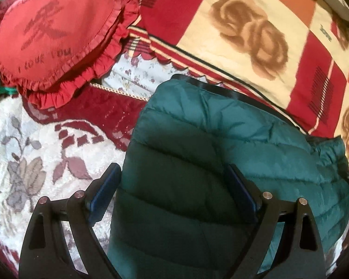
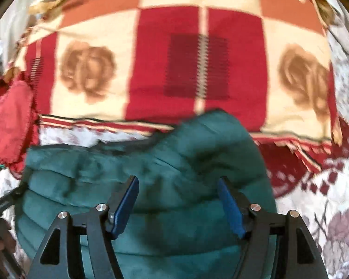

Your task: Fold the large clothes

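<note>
Green quilted puffer jacket (image 1: 221, 162) lies bunched on a floral bedspread (image 1: 35, 139), its far edge up against a folded red-and-cream patchwork blanket (image 1: 244, 34). A red heart-shaped cushion (image 1: 56, 34) sits just beside it, on the left in the left wrist view.

Left gripper (image 1: 174, 179): jaws spread wide, straddling a thick fold of the jacket. Fabric is between the pads, but they do not look to be pressing on it. Open, not gripping.

Right gripper (image 2: 178, 194): jaws apart over the jacket's padded bulk, no fabric pinched. Open.

Risks, as judged from this layout:
- Slippery padded shell. A shallow bite would likely catch only the outer layer and slide off when lifted.
- Springy bulk. Any fold may puff back open once released.
- Blanket touches the jacket's far edge. A low grab there could take blanket cloth along with the jacket.
- Cushion frill is near the left side, so dragging the jacket that way could shift it.

Hard to make out:
- Right wrist view is blurred; seams and edges of the jacket are smeared.
- Sleeves, collar, zip and hem cannot be told apart, so the jacket's orientation is unclear.
- Near part of the jacket is hidden under both grippers' frames.
- Dark object at lower left of the right wrist view is cut off and unidentifiable.
</note>
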The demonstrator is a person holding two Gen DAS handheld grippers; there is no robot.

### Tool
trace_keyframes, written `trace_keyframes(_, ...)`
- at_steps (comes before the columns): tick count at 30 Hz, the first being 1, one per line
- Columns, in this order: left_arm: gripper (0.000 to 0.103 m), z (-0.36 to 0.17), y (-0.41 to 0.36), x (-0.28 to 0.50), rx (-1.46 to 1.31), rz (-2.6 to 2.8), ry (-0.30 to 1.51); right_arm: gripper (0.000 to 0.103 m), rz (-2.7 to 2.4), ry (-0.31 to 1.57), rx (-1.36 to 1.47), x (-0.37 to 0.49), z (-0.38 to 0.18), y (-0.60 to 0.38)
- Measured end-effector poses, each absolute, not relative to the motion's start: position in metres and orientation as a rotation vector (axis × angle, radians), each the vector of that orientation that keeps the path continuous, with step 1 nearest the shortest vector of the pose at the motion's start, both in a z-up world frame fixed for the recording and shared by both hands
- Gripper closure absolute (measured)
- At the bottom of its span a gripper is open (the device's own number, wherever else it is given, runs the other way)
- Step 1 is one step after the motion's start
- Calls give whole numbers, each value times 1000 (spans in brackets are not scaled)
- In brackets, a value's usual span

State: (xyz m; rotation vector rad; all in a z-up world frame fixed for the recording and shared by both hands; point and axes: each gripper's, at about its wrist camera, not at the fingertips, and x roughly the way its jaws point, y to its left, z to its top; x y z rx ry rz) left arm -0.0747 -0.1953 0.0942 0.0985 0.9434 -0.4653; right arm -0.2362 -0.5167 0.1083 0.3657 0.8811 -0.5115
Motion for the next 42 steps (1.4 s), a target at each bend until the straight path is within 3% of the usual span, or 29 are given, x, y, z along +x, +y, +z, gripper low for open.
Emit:
trace_keyframes(4, 12, 101, -197, -85, 135, -471, 930, 35, -557, 955, 359, -232, 83, -522)
trace_keyframes(14, 12, 116, -190, -107, 161, -484, 880, 36, -493, 838, 409, -278, 134, -494)
trace_keyframes(22, 12, 112, -189, -115, 155, -481, 890, 36, -513, 856, 374, -290, 126, -486)
trace_keyframes(27, 11, 89, -190, -108, 145, -491, 964, 35, -539, 961, 378, -280, 91, -499)
trace_keyframes(34, 12, 101, -196, -83, 80, -490, 946, 36, -532, 823, 351, -271, 132, -502)
trace_keyframes(42, 12, 85, -216, -48, 88, -426, 980, 36, -559, 876, 369, -212, 109, -545)
